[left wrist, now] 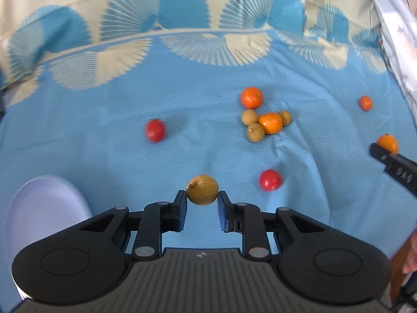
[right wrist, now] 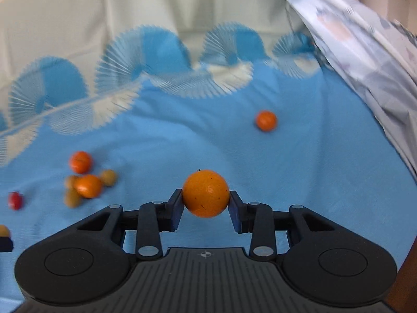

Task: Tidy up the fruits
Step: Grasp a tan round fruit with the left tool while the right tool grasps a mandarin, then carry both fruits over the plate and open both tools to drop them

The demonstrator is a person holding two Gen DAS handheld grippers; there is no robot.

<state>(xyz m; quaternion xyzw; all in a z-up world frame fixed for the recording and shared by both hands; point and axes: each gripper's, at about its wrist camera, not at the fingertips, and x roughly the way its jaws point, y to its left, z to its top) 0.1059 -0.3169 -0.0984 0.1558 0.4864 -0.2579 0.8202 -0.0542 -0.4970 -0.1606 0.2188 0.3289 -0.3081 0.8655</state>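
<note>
My left gripper (left wrist: 202, 198) is shut on a brown round fruit (left wrist: 202, 189) and holds it above the blue cloth (left wrist: 104, 130). My right gripper (right wrist: 206, 203) is shut on an orange (right wrist: 206, 193); it also shows at the right edge of the left wrist view (left wrist: 387, 143). On the cloth lie two red tomatoes (left wrist: 155, 130) (left wrist: 270, 180), a cluster of two oranges (left wrist: 251, 97) (left wrist: 270, 122) with three brown fruits (left wrist: 255, 132), and a lone small orange (left wrist: 365, 103) (right wrist: 266, 120). The cluster also shows in the right wrist view (right wrist: 87, 185).
A pale lavender bowl (left wrist: 39, 208) sits at the lower left of the left wrist view. A cream backrest (right wrist: 130, 5) rises behind the cloth. A patterned grey-white fabric (right wrist: 365, 52) hangs along the right side.
</note>
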